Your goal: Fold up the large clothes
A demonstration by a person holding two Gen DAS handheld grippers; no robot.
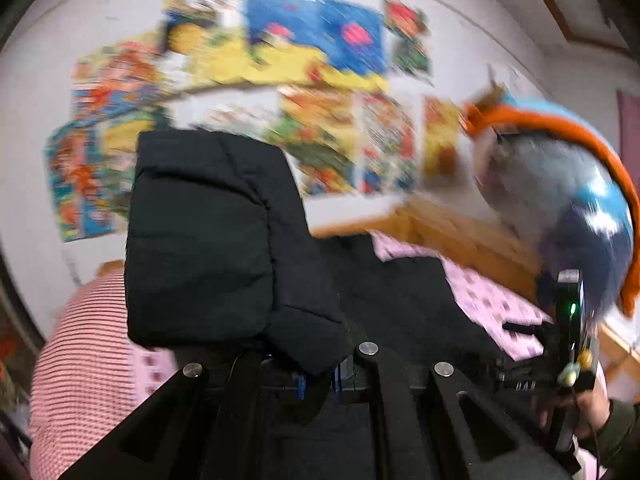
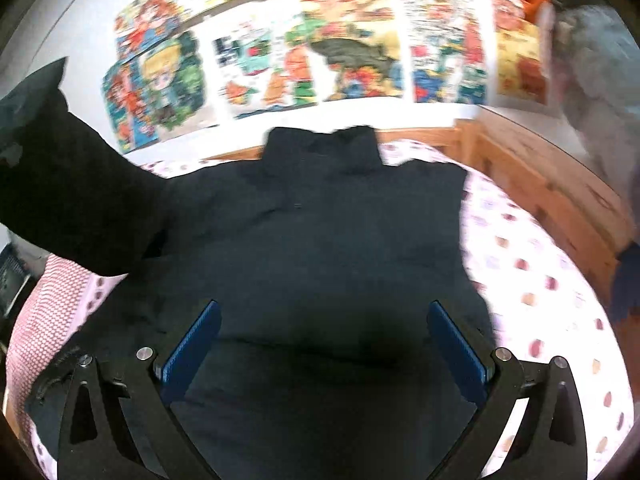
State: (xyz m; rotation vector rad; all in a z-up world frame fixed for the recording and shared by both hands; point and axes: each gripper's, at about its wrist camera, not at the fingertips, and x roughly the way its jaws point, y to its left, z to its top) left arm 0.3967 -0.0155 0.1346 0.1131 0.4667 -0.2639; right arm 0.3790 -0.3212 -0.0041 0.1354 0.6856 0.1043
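Jacket (image 2: 320, 240) lies spread on the bed (image 2: 540, 280), your left gripper (image 1: 320, 380) clamped on its lifted sleeve (image 1: 208, 240), your right gripper (image 2: 320, 356) wide open and empty above it; the thin pinch could slip and drop the sleeve mid-fold.

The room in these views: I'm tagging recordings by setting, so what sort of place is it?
Most likely a child's bedroom. A black jacket lies spread on a bed with a pink patterned sheet and a wooden frame, and colourful cartoon posters cover the white wall behind it.
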